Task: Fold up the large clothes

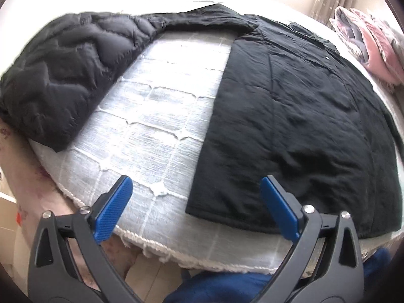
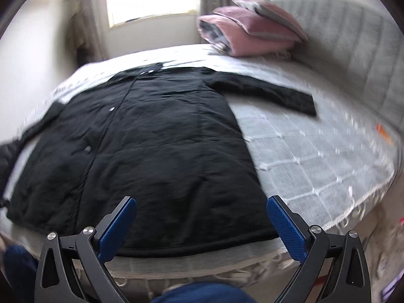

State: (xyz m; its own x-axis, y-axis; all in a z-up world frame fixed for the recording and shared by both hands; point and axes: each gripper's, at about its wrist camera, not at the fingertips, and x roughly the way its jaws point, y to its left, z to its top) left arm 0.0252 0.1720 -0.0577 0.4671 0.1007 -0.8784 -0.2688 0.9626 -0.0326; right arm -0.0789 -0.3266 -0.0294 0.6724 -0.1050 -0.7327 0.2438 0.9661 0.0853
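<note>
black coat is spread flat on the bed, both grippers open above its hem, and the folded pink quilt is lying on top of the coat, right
Not quite. The folded pink quilt is not on the black coat; it lies apart from it, at the far end of the bed by the headboard, as the right wrist view shows. The rest holds: the coat is spread flat, and the left gripper and right gripper are open near its hem.
</note>
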